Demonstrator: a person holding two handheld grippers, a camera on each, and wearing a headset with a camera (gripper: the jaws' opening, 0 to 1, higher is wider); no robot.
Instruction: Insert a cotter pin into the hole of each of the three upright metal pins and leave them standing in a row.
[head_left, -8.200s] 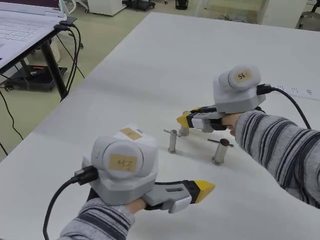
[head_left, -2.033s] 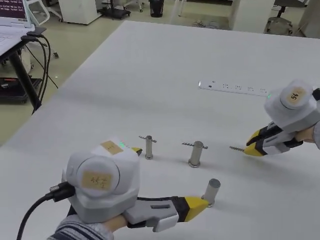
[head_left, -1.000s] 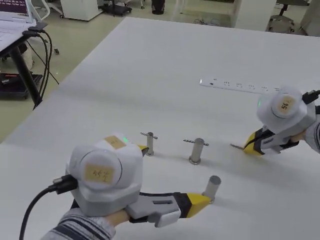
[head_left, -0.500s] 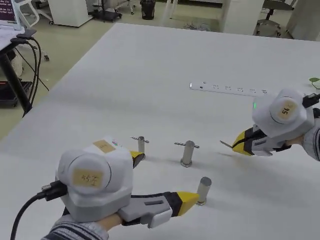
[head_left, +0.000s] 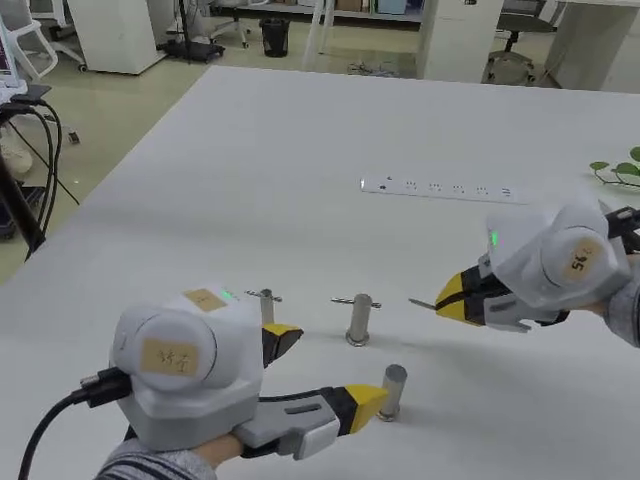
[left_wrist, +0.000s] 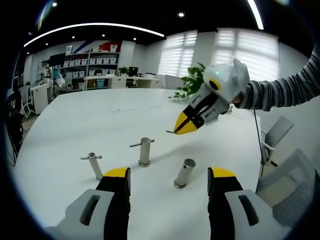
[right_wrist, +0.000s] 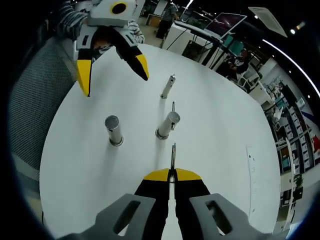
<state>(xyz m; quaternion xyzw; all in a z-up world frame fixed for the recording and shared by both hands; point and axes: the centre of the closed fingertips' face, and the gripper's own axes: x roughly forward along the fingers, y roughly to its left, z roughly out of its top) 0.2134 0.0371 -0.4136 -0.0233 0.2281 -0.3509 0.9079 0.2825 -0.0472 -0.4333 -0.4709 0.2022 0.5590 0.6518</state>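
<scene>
Jaws spread wide and empty, the left gripper (head_left: 335, 365) sits nearest, low over the white surface (head_left: 250, 180), with the bare metal pin (head_left: 392, 390) upright just off its yellow tips. Beyond stand the middle pin (head_left: 358, 320) and the left pin (head_left: 266, 305), each with a cotter pin through its top. Off to the right, the right gripper (head_left: 440, 298) hovers with jaws closed on a third cotter pin (head_left: 420, 302); a power strip (head_left: 440, 188) lies farther back.

- A white tabletop (head_left: 300, 150) is spanning the head view.
- A white power strip (head_left: 440, 189) is lying flat on its far part.
- Green plant leaves (head_left: 618, 168) are showing at its right edge.
- A dark bin (head_left: 273, 37) is standing on the floor beyond.
</scene>
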